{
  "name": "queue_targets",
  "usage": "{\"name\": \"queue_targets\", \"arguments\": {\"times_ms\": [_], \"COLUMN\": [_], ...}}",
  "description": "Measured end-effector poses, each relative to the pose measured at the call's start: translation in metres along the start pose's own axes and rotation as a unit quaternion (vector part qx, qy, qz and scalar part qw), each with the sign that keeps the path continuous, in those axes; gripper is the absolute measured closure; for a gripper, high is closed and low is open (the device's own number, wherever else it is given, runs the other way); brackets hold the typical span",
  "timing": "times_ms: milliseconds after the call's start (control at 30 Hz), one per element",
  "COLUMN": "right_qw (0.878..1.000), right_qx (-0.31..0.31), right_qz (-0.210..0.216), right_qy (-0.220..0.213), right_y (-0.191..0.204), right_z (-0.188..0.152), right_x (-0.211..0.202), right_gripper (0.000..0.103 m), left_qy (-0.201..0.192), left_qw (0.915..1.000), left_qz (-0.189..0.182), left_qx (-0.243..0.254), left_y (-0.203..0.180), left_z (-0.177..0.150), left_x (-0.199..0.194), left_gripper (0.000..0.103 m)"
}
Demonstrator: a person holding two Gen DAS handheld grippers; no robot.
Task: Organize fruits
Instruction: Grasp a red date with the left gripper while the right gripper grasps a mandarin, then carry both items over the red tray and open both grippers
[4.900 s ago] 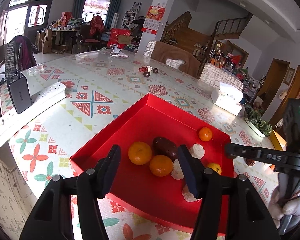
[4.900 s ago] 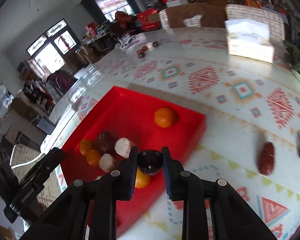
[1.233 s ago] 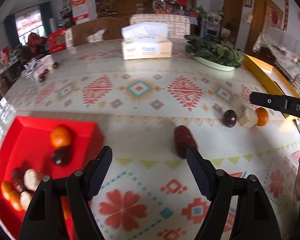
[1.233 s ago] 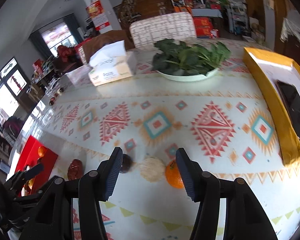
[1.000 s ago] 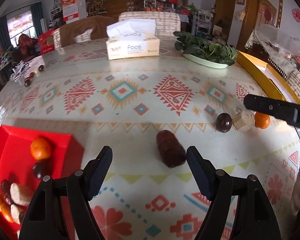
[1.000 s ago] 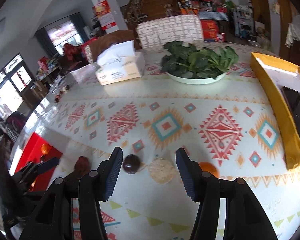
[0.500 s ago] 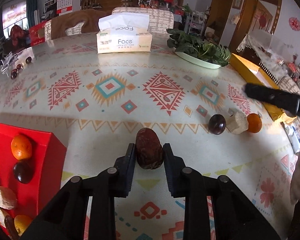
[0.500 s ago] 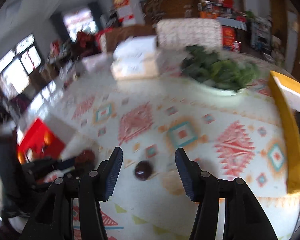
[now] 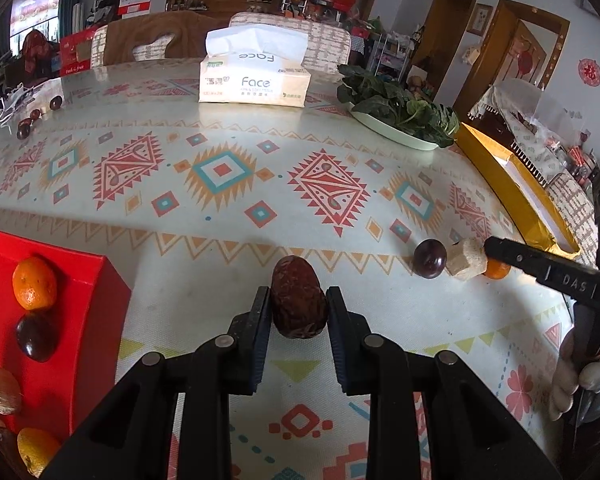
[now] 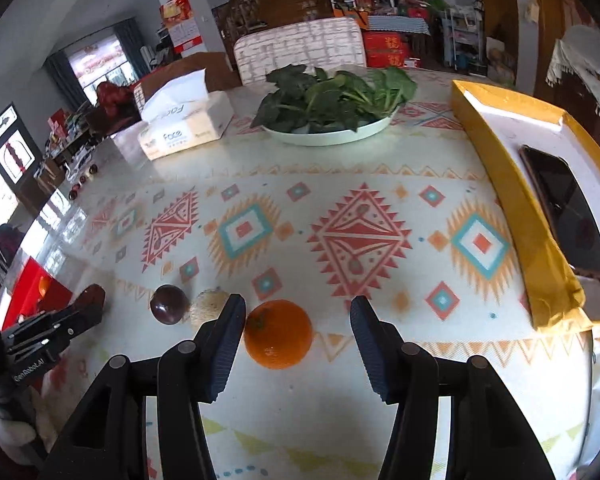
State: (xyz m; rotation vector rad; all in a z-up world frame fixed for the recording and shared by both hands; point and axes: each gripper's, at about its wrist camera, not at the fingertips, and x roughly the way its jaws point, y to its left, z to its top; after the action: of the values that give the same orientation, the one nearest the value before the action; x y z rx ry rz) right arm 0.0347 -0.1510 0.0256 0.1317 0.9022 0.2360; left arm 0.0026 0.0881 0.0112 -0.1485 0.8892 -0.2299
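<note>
My left gripper [image 9: 298, 316] is shut on a wrinkled dark red date [image 9: 298, 302] resting on the patterned tablecloth, just right of the red tray [image 9: 80, 320]. The tray holds oranges, a dark plum and pale pieces. My right gripper [image 10: 298, 328] is open around an orange [image 10: 278, 334]; the orange lies closer to the left pad, with a gap at the right one. A dark plum [image 10: 168, 304] and a pale round piece [image 10: 212, 306] lie just left of it. The left wrist view has the same plum [image 9: 430, 258] and pale piece [image 9: 466, 260] beside the right gripper's finger.
A tissue box [image 9: 254, 80] and a plate of leafy greens [image 10: 332, 110] stand at the far side. A yellow tray [image 10: 516, 216] with a phone [image 10: 564, 216] in it lies along the right edge. Small dark fruits [image 9: 24, 128] sit far left. A gloved hand [image 9: 584, 380] holds the right gripper.
My left gripper closed on the date. My right gripper shifted right and lower, from over the plum and pale piece to around the orange.
</note>
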Motion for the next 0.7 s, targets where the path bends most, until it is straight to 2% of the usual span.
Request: {"name": "queue_targets", "arguments": {"times_ms": [33, 133, 167, 300, 433, 700], "right_qw": [1.000, 1.000, 1.000, 1.000, 1.000, 0.999], "right_qx": [0.001, -0.003, -0.001, 0.001, 0.011, -0.026], "right_qz": [0.005, 0.004, 0.009, 0.004, 0.006, 0.007], "right_qy": [0.006, 0.009, 0.009, 0.004, -0.015, -0.041], "right_y": [0.000, 0.003, 0.003, 0.006, 0.010, 0.049], "right_z": [-0.002, -0.005, -0.006, -0.008, -0.011, -0.016], "right_x": [0.003, 0.006, 0.006, 0.003, -0.018, -0.067], "right_gripper": [0.045, 0.062, 0.063, 0.064, 0.064, 0.064], "left_qy": [0.000, -0.002, -0.004, -0.013, -0.022, -0.068], "left_qw": [1.0000, 1.0000, 1.0000, 0.9999, 0.9997, 0.9974], "left_qz": [-0.001, -0.001, 0.000, 0.006, 0.006, -0.013], "left_qx": [-0.001, 0.000, 0.001, 0.006, 0.005, -0.021], "left_y": [0.000, 0.000, 0.000, -0.002, -0.002, 0.010], "left_z": [0.000, 0.000, 0.000, 0.000, -0.001, -0.017], "left_x": [0.000, 0.000, -0.001, -0.004, -0.011, -0.073], "left_gripper": [0.077, 0.077, 0.077, 0.077, 0.077, 0.077]}}
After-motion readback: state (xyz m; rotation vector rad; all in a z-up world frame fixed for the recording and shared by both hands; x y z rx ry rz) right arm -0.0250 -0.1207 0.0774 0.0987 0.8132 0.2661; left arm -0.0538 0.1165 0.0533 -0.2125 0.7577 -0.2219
